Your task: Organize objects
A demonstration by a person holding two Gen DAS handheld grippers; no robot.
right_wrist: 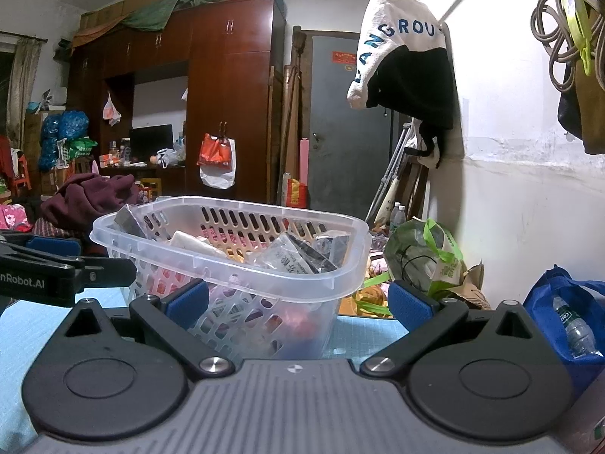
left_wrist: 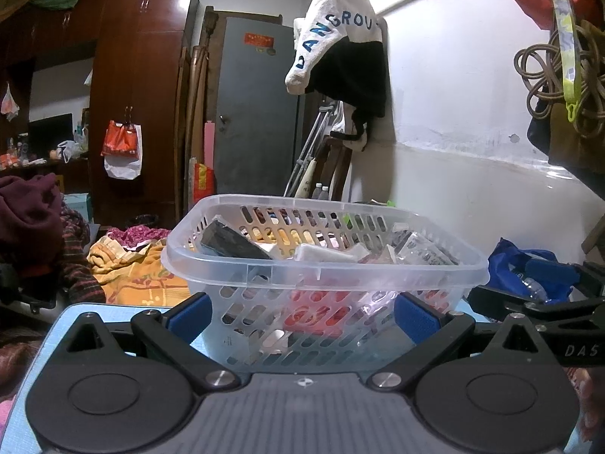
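Currently, I read the left gripper (left_wrist: 302, 314) as spread wide with nothing between its blue pads (left_wrist: 191, 312); its fingers flank the near wall of the basket without visibly touching it. I read the right gripper (right_wrist: 298, 300) as equally spread and empty, its left pad in front of the basket's near right corner and its right pad clear of it. Both units hover low over the light blue mat (right_wrist: 22, 325).

The clear slotted basket (left_wrist: 325, 268) stands upright on the mat, directly ahead of the left gripper. It holds assorted items: a dark flat box (left_wrist: 230, 244) leaning at the left, a white packet (left_wrist: 325, 253) in the middle, a clear printed pouch (left_wrist: 423, 251) at the right.

Beyond the basket, to its right, lie a green bag (right_wrist: 423, 257) and a blue bag (right_wrist: 567, 310) holding a bottle. A white-and-black garment (left_wrist: 340, 49) hangs on the far wall.
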